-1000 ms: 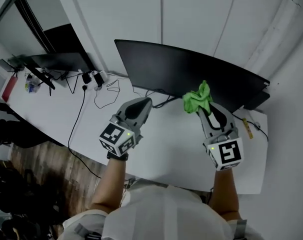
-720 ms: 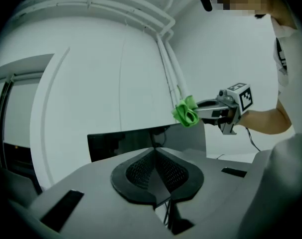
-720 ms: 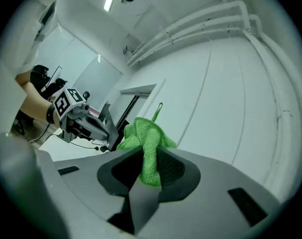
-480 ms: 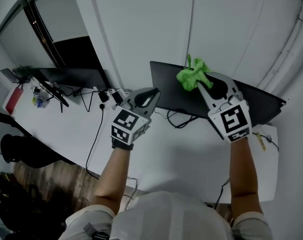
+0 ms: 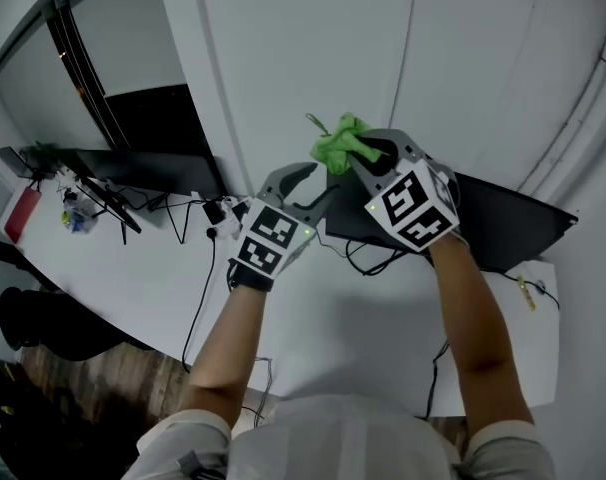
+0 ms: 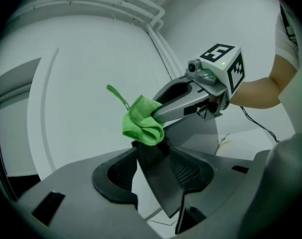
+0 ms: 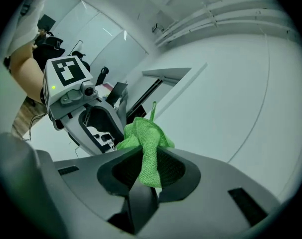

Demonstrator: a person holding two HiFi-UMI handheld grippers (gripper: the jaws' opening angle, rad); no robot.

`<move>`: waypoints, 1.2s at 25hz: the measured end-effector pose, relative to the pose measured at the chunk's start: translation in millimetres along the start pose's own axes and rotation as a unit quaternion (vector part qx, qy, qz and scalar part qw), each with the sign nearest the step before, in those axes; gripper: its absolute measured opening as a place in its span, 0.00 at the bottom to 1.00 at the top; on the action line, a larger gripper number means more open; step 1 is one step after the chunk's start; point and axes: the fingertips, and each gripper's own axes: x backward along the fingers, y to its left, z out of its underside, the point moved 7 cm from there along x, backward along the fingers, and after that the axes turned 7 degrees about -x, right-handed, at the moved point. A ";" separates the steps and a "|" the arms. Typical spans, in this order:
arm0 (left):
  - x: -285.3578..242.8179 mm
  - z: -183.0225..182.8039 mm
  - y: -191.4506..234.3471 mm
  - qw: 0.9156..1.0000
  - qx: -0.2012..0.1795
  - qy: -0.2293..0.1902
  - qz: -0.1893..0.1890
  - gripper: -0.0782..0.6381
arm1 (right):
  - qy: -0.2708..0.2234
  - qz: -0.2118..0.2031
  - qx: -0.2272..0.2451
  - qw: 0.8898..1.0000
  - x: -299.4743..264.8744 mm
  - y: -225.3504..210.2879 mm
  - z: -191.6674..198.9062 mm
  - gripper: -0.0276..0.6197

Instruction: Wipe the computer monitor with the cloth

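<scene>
On my feed the cloth [image 5: 338, 146] is a bright lime green, and its thin loop is the same green. The right gripper [image 5: 355, 154] is mid grey with black pads. Its cube [image 5: 415, 204] is white with black square markers and a small green light. The monitor [image 5: 503, 230] is plain matte black. The surface [image 5: 353, 318] and the wall [image 5: 303, 58] are unpatterned white. The floor [image 5: 73, 363] shows brown wood grain, and a small red item [image 5: 20, 215] sits far left.
</scene>
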 end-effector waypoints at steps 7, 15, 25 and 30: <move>-15.2 20.9 14.3 1.000 0.006 0.022 0.013 0.50 | 0.061 -0.023 0.023 0.998 -38.0 6.8 7.7 0.17; -24.4 28.3 15.9 0.999 0.010 0.029 0.016 0.53 | 0.063 -0.028 0.036 0.997 -46.8 9.6 9.0 0.17; -35.5 14.5 -10.3 0.999 0.010 0.037 0.008 0.53 | 0.052 -0.018 0.030 0.998 -21.9 1.6 28.9 0.17; -47.2 -0.1 -34.5 0.999 0.023 0.037 0.010 0.53 | 0.051 -0.019 0.019 0.998 5.0 -13.0 52.6 0.17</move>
